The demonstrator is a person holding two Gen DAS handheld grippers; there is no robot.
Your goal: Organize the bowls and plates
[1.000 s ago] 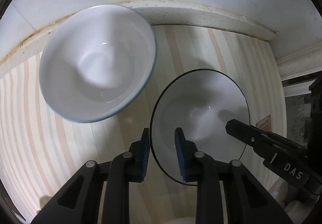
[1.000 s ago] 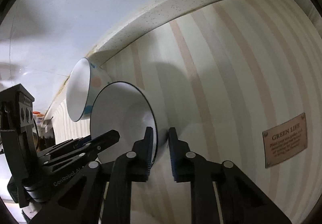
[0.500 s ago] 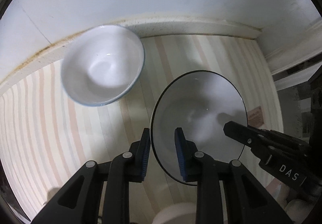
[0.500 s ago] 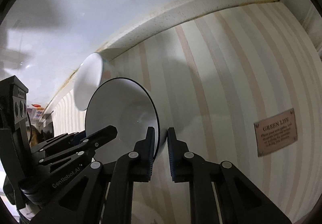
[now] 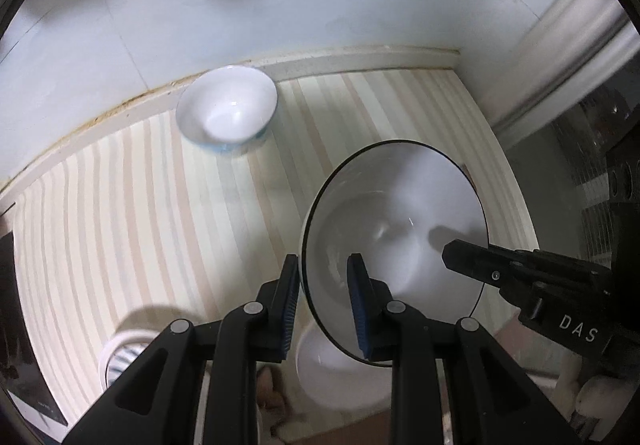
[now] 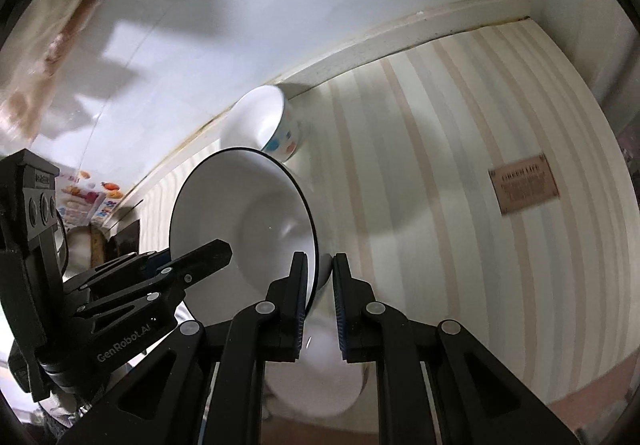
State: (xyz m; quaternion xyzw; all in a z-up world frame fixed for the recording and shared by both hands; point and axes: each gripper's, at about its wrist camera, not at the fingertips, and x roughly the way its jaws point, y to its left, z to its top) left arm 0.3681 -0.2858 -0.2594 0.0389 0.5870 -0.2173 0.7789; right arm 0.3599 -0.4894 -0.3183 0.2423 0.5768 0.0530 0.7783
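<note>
A white bowl with a thin black rim (image 5: 400, 213) hangs tilted above the striped mat, held from both sides. My left gripper (image 5: 323, 265) is shut on its left rim, one blue pad inside and one outside. My right gripper (image 6: 319, 265) is shut on the opposite rim of the same bowl (image 6: 248, 221). A white bowl with blue and orange spots (image 5: 228, 113) stands on the mat by the back wall, also in the right wrist view (image 6: 272, 125). Another plain white bowl (image 5: 336, 373) sits below the held one.
The striped mat (image 5: 140, 225) covers the counter up to a tiled wall (image 5: 240, 5). A brown label (image 6: 524, 189) lies on the mat at the right. A small striped dish (image 5: 120, 357) sits near the front left. Dark items stand at the far left (image 6: 96, 241).
Both grippers have risen and pulled back with the black-rimmed bowl between them. The spotted bowl now looks smaller and farther off. A plain white bowl has come into view below.
</note>
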